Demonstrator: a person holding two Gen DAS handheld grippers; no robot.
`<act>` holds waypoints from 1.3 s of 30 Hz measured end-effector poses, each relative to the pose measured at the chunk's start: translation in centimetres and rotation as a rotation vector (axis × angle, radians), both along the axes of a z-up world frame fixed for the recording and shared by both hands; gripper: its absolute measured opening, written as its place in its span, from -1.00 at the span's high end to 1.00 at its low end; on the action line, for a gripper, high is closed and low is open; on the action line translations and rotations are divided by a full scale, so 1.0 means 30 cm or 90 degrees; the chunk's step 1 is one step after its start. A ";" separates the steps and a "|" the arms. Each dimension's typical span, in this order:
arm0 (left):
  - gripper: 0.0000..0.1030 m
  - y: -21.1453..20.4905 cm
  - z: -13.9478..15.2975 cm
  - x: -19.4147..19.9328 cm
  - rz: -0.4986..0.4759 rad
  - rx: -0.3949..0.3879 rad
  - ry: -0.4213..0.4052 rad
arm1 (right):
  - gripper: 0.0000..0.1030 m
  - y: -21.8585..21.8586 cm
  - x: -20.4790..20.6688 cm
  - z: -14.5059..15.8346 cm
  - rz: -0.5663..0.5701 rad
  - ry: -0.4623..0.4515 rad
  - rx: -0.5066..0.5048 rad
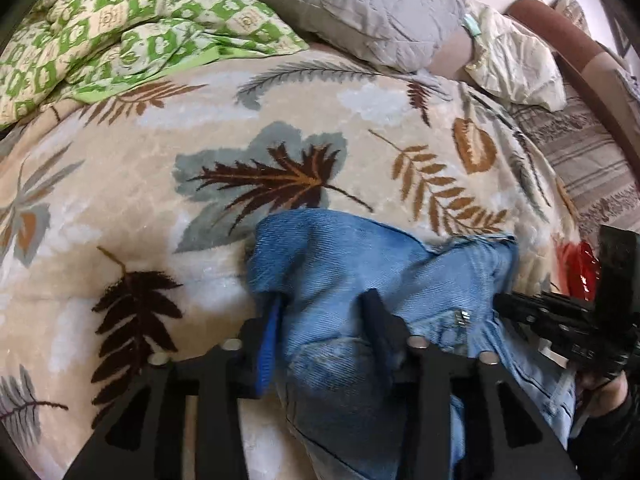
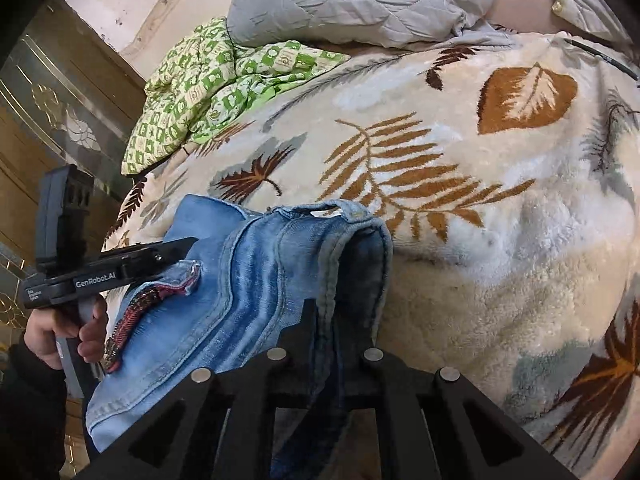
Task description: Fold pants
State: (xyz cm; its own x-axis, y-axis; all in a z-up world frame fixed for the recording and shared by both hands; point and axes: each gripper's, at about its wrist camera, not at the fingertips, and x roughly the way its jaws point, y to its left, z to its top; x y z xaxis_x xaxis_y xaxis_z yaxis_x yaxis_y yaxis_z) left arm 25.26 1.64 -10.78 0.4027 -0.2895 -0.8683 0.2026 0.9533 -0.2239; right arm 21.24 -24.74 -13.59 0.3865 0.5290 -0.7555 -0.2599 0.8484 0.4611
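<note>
Blue denim pants (image 1: pixel 340 256) lie bunched on a leaf-patterned blanket (image 1: pixel 160 184). My left gripper (image 1: pixel 324 304) stands about half wide with a thick fold of denim between its jaws. Its blue pad (image 1: pixel 270 340) shows bare beside the cloth. The right gripper (image 1: pixel 560 316) reaches in from the right edge. In the right wrist view the pants (image 2: pixel 248 272) show an open zip (image 2: pixel 132 312) with a red lining. My right gripper (image 2: pixel 340 312) is shut on a dark fold at the waistband. The left gripper (image 2: pixel 176 248), held by a hand (image 2: pixel 60 332), sits over the denim.
A grey pillow (image 1: pixel 360 4) and a green checked quilt (image 1: pixel 100 40) lie at the far side of the bed. A cream crumpled bag (image 1: pixel 516 68) and a striped seat (image 1: pixel 580 152) are at the right. A glazed wooden door (image 2: pixel 48 100) stands to the left.
</note>
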 end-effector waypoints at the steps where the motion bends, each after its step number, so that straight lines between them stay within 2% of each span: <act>1: -0.25 0.010 0.007 0.001 0.012 0.002 -0.004 | 0.76 -0.002 0.002 0.007 0.001 -0.002 0.001; 3: -0.39 0.051 0.034 -0.016 0.031 -0.013 -0.004 | 0.55 -0.008 -0.002 0.032 0.000 -0.001 0.000; 4: -0.55 0.073 0.068 -0.036 0.048 -0.025 -0.005 | 0.17 -0.025 -0.014 0.058 -0.003 -0.002 -0.004; 5: -0.73 0.088 0.091 -0.053 0.052 -0.034 -0.009 | -0.50 -0.044 -0.029 0.094 -0.014 -0.010 -0.009; 7: -0.86 0.113 0.148 -0.109 0.043 -0.062 -0.026 | -0.92 -0.096 -0.067 0.154 -0.035 -0.035 0.007; 9: -0.87 0.117 0.191 -0.173 0.023 -0.063 -0.034 | -0.93 -0.142 -0.114 0.203 -0.037 -0.049 0.042; 13: -0.87 0.095 0.192 -0.293 -0.024 -0.053 -0.016 | -0.97 -0.185 -0.188 0.195 -0.032 -0.001 0.115; 16: -0.87 0.061 0.147 -0.350 -0.044 -0.056 0.005 | -0.97 -0.162 -0.238 0.120 -0.020 0.072 0.192; 18: -0.87 0.036 0.091 -0.363 -0.050 -0.069 0.024 | -0.96 -0.132 -0.255 0.060 -0.020 0.107 0.219; 22: -1.00 0.025 -0.061 -0.349 -0.030 -0.126 0.089 | -0.99 -0.111 -0.261 -0.072 -0.051 0.175 0.261; 23: -1.00 0.024 -0.085 -0.351 -0.024 -0.130 0.078 | -0.99 -0.106 -0.264 -0.072 -0.053 0.159 0.259; 25: -1.00 0.004 -0.075 -0.359 -0.041 -0.106 0.051 | -0.99 -0.079 -0.269 -0.056 -0.038 0.146 0.228; 27: -1.00 0.002 -0.071 -0.349 -0.035 -0.104 0.066 | -0.96 -0.054 -0.271 -0.045 -0.032 0.138 0.209; 28: -1.00 0.003 -0.070 -0.344 -0.036 -0.104 0.071 | -0.90 -0.042 -0.271 -0.040 -0.026 0.135 0.209; 29: -1.00 0.004 -0.070 -0.343 -0.037 -0.104 0.071 | -0.75 -0.027 -0.271 -0.033 -0.021 0.128 0.204; 31: -1.00 0.002 -0.069 -0.347 -0.040 -0.101 0.063 | -0.55 -0.004 -0.275 -0.024 -0.017 0.110 0.162; 32: -0.85 -0.002 -0.065 -0.351 -0.046 -0.091 0.052 | -0.43 0.015 -0.285 -0.018 -0.010 0.090 0.122; 33: -0.53 -0.012 -0.053 -0.364 -0.064 -0.099 0.035 | -0.39 0.023 -0.294 -0.015 -0.005 0.075 0.099; 34: -0.08 -0.026 -0.026 -0.386 -0.096 -0.125 0.006 | -0.28 0.028 -0.305 -0.007 -0.002 0.060 0.085; 35: -0.02 -0.044 -0.002 -0.415 -0.108 -0.098 -0.034 | -0.19 0.033 -0.318 0.004 0.000 0.046 0.069; 37: 0.00 -0.079 0.001 -0.440 -0.116 -0.055 -0.053 | -0.13 0.036 -0.332 0.017 0.001 0.025 0.060; 39: 0.01 -0.069 -0.002 -0.432 -0.105 -0.069 -0.044 | -0.11 0.044 -0.344 0.016 0.001 0.010 0.040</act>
State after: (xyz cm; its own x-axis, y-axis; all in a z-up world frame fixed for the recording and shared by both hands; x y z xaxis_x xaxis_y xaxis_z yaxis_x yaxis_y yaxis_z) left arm 12.31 -0.44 -10.84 0.3992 -0.4470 -0.8006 0.3723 0.8769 -0.3040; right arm 10.92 -23.41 -13.12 0.3744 0.5760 -0.7267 -0.2531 0.8174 0.5175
